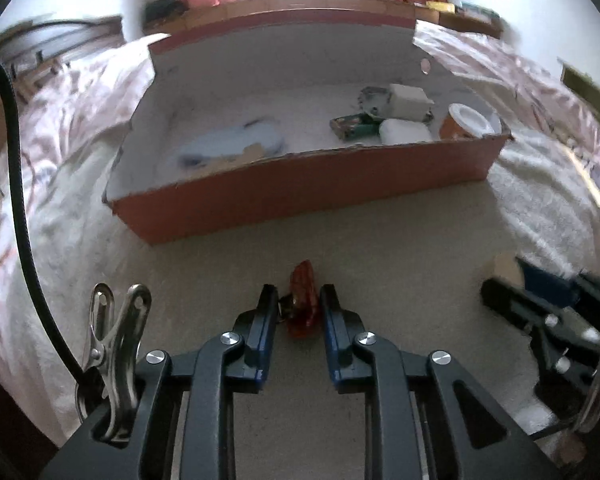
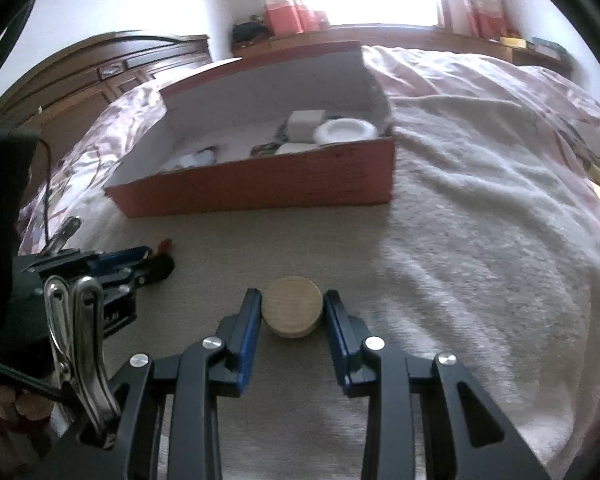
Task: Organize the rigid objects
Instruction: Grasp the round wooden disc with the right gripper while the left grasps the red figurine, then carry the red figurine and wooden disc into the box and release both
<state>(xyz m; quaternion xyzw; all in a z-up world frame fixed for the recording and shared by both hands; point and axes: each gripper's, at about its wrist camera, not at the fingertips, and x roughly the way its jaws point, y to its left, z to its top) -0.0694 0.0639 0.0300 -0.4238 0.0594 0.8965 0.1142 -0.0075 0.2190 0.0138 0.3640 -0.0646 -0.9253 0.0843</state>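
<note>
A small red translucent object (image 1: 303,300) lies on the beige blanket between the blue pads of my left gripper (image 1: 299,300); the jaws stand close beside it, contact unclear. A round wooden disc (image 2: 293,311) lies between the pads of my right gripper (image 2: 292,306), which flank it closely. An open red cardboard box (image 1: 300,196) stands ahead, also in the right wrist view (image 2: 260,184). It holds white blocks (image 1: 406,100), a green packet (image 1: 350,126), an orange tub with white lid (image 1: 466,120) and a light blue item (image 1: 236,144).
The box sits on a bed with a beige blanket (image 2: 480,220) and pink patterned quilt (image 1: 72,92). The right gripper shows at the left view's right edge (image 1: 548,312); the left gripper shows at left in the right view (image 2: 112,268). A wooden headboard (image 2: 100,76) stands at the left.
</note>
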